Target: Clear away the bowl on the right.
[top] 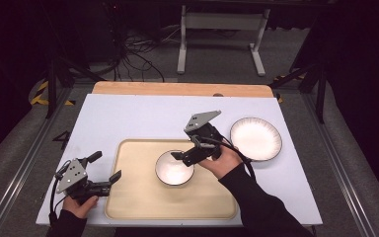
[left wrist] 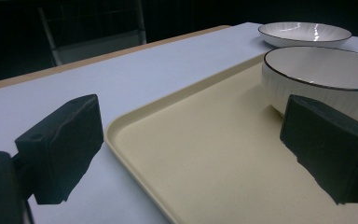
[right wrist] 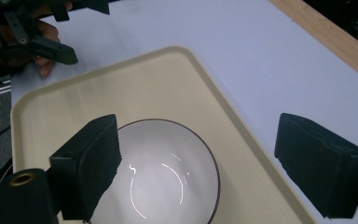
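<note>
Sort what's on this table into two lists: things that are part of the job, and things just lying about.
Part of the job:
- bowl, standing on the tray
- tray
- right gripper, open just above the bowl
- plate, on the table right of the tray, probably next

Lying about:
- left gripper, open and idle at the tray's left edge
- wooden board along the far edge
</note>
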Motion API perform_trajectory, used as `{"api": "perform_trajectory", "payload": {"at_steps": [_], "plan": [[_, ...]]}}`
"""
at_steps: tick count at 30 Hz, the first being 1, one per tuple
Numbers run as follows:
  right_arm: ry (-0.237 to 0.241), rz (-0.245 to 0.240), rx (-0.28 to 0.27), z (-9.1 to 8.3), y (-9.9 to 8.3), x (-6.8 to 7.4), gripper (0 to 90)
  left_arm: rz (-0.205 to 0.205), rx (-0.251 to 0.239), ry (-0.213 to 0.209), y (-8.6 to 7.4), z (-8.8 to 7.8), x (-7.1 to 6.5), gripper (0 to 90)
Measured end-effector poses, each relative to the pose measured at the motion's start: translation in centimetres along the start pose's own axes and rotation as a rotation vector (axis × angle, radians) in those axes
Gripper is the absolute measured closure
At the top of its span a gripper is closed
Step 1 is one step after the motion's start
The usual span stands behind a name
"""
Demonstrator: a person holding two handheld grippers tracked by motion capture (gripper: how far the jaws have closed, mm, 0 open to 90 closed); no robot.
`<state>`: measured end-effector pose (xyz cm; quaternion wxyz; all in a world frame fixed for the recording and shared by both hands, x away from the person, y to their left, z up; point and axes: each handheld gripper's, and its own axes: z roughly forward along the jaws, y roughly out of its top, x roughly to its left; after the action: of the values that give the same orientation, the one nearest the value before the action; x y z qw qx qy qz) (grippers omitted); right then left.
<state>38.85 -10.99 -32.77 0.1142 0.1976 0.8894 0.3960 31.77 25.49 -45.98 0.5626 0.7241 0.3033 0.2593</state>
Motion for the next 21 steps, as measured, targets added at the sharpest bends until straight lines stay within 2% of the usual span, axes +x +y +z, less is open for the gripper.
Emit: {"api": "perform_trajectory", "payload": {"at_steps": [3, 4, 7, 10, 12, 17, 21], "plan": [[-0.011, -0.005, -0.053, -0.5, -0.4, -0.1, 9.9, 0.0, 0.0, 0.0, 0.0, 0.0, 0.0, 6.6], [-0.011, -0.005, -0.053, -0.5, -0.4, -0.1, 9.9, 0.0, 0.0, 0.0, 0.0, 0.0, 0.0, 6.6], [-0.041, -0.026, -0.112, -1.3, -1.1, -0.3, 2.3, 0.0, 0.0, 0.0, 0.0, 0.0, 0.0, 6.6], [-0.045, -0.022, -0.135, -1.6, -1.4, -0.4, 0.8, 0.0, 0.003, -0.001, 0.0, 0.0, 0.0, 6.6], [-0.059, -0.032, -0.181, -2.4, -1.9, -0.6, 0.0, 0.0, 0.004, -0.001, 0.0, 0.0, 0.0, 6.6], [-0.052, -0.001, -0.208, -3.3, -2.9, -0.9, 0.0, -0.001, -0.001, 0.001, 0.0, 0.0, 0.0, 6.6], [-0.063, 0.002, -0.233, -4.1, -3.7, -1.2, 0.0, -0.001, -0.001, 0.001, 0.0, 0.0, 0.0, 6.6]]}}
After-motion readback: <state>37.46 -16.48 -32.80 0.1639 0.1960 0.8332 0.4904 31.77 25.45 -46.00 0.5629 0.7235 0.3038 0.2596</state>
